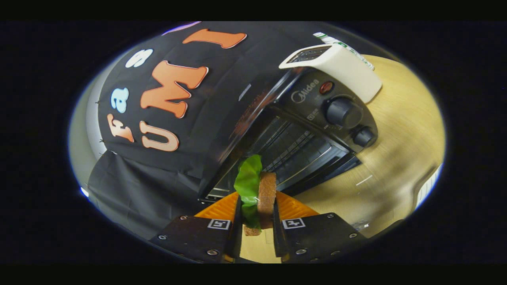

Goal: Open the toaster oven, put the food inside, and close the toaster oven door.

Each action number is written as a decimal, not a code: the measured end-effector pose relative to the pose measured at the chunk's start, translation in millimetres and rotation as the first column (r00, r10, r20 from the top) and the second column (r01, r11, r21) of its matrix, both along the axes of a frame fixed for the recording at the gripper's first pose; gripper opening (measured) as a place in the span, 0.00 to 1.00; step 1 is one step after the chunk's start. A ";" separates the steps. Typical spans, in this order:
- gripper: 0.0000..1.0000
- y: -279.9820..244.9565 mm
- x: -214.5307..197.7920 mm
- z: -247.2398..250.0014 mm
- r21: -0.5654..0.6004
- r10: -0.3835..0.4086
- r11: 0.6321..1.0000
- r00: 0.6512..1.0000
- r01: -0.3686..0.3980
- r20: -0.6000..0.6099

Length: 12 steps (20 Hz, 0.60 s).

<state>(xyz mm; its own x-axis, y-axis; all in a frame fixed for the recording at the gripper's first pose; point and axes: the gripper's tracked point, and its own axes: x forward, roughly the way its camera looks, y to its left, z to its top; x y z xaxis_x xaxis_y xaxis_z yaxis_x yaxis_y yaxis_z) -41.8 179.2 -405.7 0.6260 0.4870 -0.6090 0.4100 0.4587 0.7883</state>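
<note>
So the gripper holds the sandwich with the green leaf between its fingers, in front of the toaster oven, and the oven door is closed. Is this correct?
Not quite: the door is open. The gripper view shows the toaster oven with its inside rack exposed just beyond the fingers. The rest holds: the gripper is shut on the sandwich with the green leaf, in front of the oven.

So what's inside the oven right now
The oven is open, and its wire rack looks bare. The sandwich is not yet inside: the gripper holds it just outside the opening. The sandwich and lettuce hide part of the cavity.
</note>
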 end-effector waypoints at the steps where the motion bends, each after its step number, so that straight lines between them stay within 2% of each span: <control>1: 0.33 3.6 5.0 -1.7 0.010 -0.018 1.000 1.000 0.018 0.007; 7: 0.33 21.4 29.1 -21.8 0.023 -0.099 0.995 0.995 0.098 0.015; 12: 0.33 20.4 48.8 -34.5 -0.079 -0.163 0.983 0.984 0.169 0.069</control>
<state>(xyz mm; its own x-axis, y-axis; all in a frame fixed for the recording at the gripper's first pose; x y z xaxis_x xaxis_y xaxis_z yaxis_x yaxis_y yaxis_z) 7.0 199.6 -440.2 0.7318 0.3218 -0.6008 0.4373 0.4544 0.7761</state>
